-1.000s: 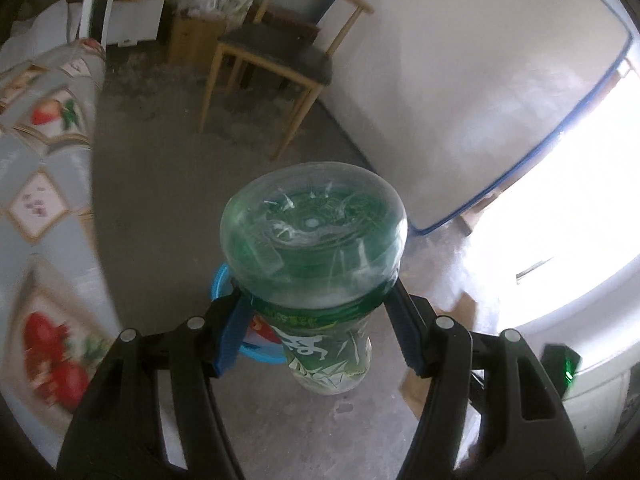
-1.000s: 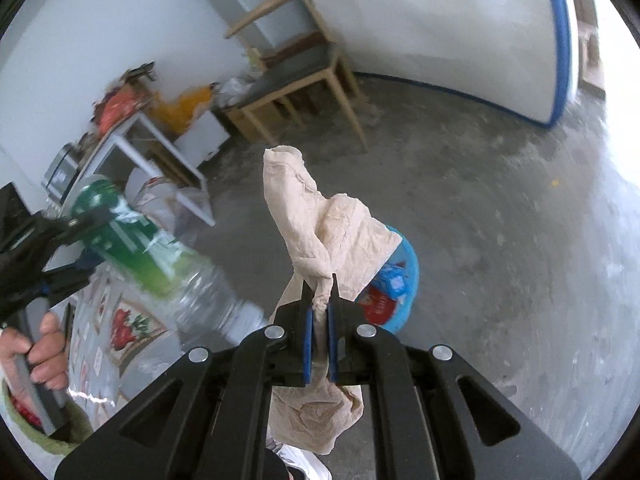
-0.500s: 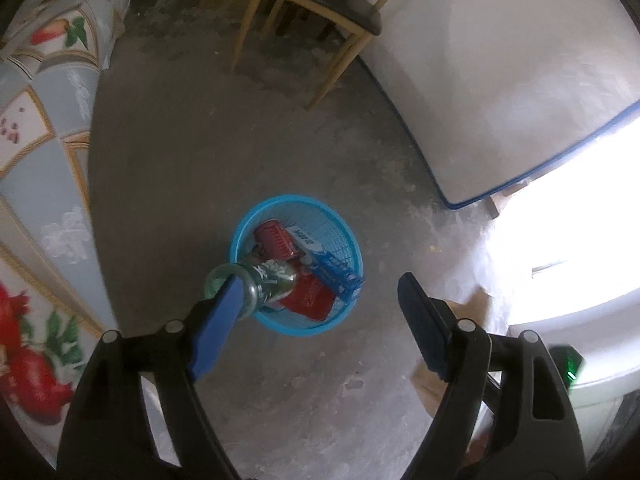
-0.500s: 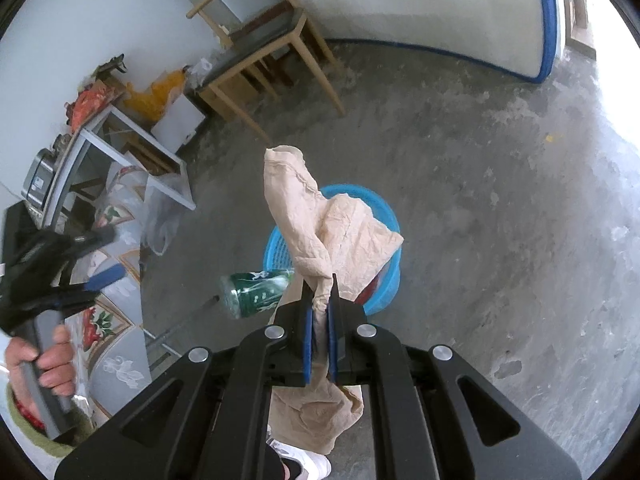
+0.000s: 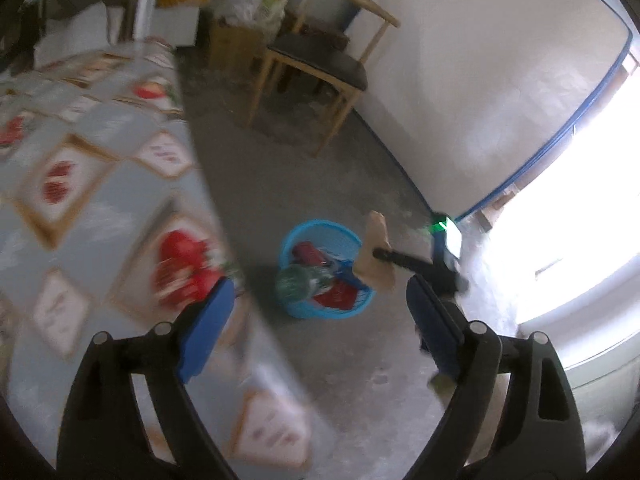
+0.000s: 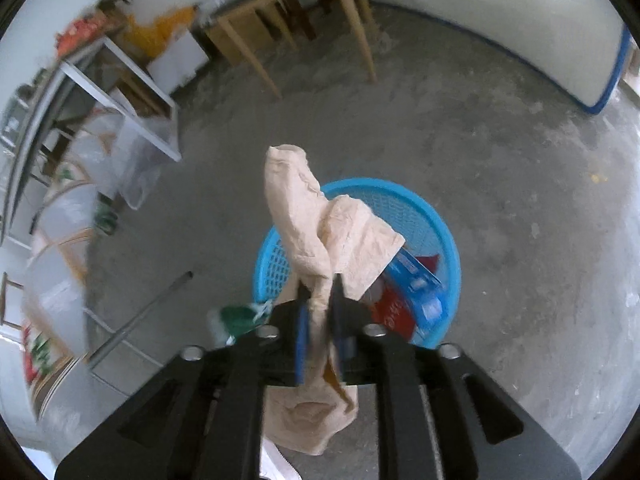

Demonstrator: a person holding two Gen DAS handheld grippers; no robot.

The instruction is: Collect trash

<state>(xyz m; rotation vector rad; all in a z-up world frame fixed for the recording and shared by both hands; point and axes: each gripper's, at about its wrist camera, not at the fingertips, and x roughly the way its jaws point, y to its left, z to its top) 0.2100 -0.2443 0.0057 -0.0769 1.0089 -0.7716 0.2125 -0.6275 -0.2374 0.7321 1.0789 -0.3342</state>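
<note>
A blue plastic basket (image 5: 320,225) stands on the concrete floor. In it lie a green plastic bottle (image 5: 298,282), a red wrapper (image 6: 394,316) and a blue pack (image 6: 420,284). My left gripper (image 5: 318,284) is open and empty, its jaws still opening, high above the basket by the table edge. My right gripper (image 6: 320,300) hangs just over the basket (image 6: 400,196) with a beige crumpled tissue (image 6: 316,220) standing up between its jaws. Those jaws are opening, and the pads have come off the tissue. The left wrist view shows the same tissue (image 5: 374,256) at the basket's right rim.
A table with a fruit-patterned cloth (image 5: 100,180) fills the left. A wooden chair (image 5: 320,60) and a cardboard box (image 5: 230,44) stand at the back by the white wall. A white metal rack (image 6: 120,64) with bags stands left. A table leg (image 6: 140,316) slants nearby.
The left gripper opened and let the bottle drop into the basket, then swung back toward the table. The right gripper came down over the basket and its jaws parted around the tissue.
</note>
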